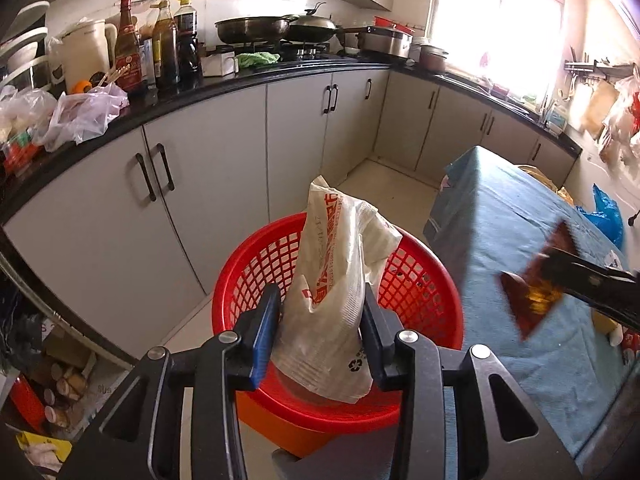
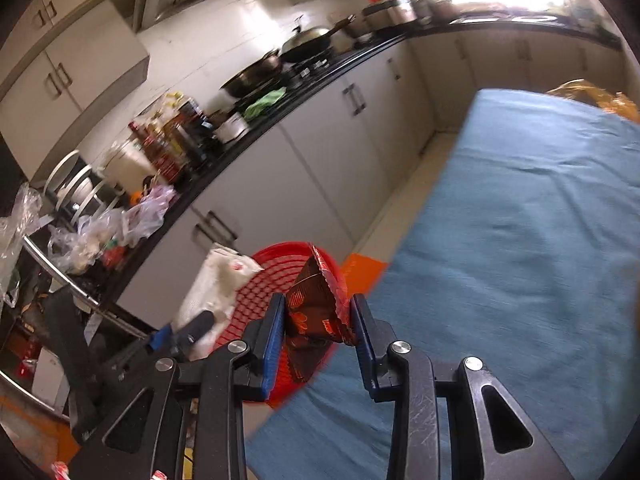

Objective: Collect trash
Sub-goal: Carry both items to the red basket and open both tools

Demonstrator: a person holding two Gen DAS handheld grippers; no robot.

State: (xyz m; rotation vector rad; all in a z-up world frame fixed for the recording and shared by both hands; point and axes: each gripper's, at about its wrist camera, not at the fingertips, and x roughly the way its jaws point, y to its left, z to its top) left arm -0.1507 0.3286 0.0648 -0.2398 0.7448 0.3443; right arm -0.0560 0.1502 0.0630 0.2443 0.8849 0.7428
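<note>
My left gripper (image 1: 322, 296) is shut on a white plastic bag (image 1: 340, 248) with red print, holding it upright over a red mesh basket (image 1: 432, 276) on the floor. The bag's lower end hangs inside the basket's rim. My right gripper (image 2: 317, 308) is shut on a crumpled brown and red snack wrapper (image 2: 316, 300) at the edge of the blue-clothed table, beside the basket (image 2: 256, 288). In the left wrist view the wrapper (image 1: 528, 300) and the right gripper's dark fingers (image 1: 592, 284) show blurred at the right. The white bag (image 2: 212, 280) also shows in the right wrist view.
A table under a blue cloth (image 2: 520, 220) stands right of the basket. Grey cabinets (image 1: 224, 184) under a black counter run along the left and back, with bottles (image 1: 164, 44), pans (image 1: 256, 28) and plastic bags (image 1: 84, 112) on top. An orange stool (image 1: 288, 432) is under the basket.
</note>
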